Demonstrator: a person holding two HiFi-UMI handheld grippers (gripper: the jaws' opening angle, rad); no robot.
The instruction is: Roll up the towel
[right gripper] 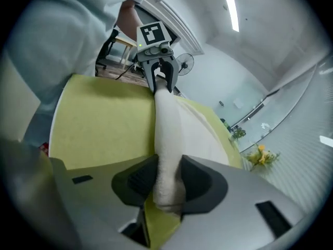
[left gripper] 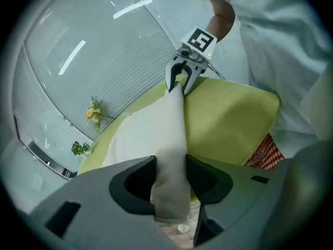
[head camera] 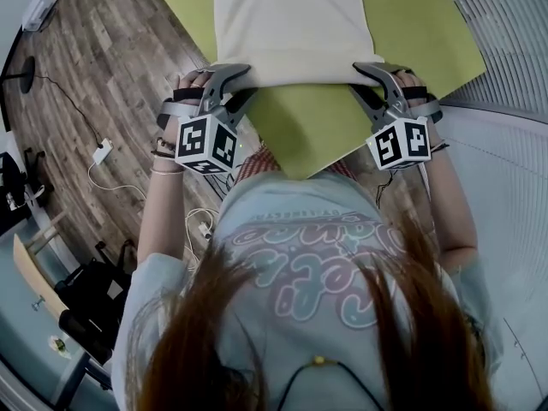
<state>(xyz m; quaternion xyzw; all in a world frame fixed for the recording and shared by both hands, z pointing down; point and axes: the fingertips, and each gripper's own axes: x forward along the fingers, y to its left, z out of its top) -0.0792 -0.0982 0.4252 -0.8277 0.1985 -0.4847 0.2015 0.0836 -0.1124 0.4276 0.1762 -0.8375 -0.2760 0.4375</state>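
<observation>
At the near edge of the table, just beyond the person's pale printed shirt, two hand-held grippers are held level with each other and well apart. The left hand-held gripper is clamped on the near left corner of the towel; in its own view the cream cloth is seen pinched thick between both jaws. The right hand-held gripper is closed on the near right corner in the same way, with the cloth pressed between its pads. Between the two, the near edge of the towel is gathered into a thick ridge that runs straight from one set of jaws to the other. Beyond that ridge the rest of the towel is spread flat on the yellow-green table, and its far part is cut off by the top of the head view. Left of the table a wooden floor is seen, with a white power strip and cables lying on it. Farthest off, in the gripper views, small flowers are made out beside a curved, ribbed wall.
</observation>
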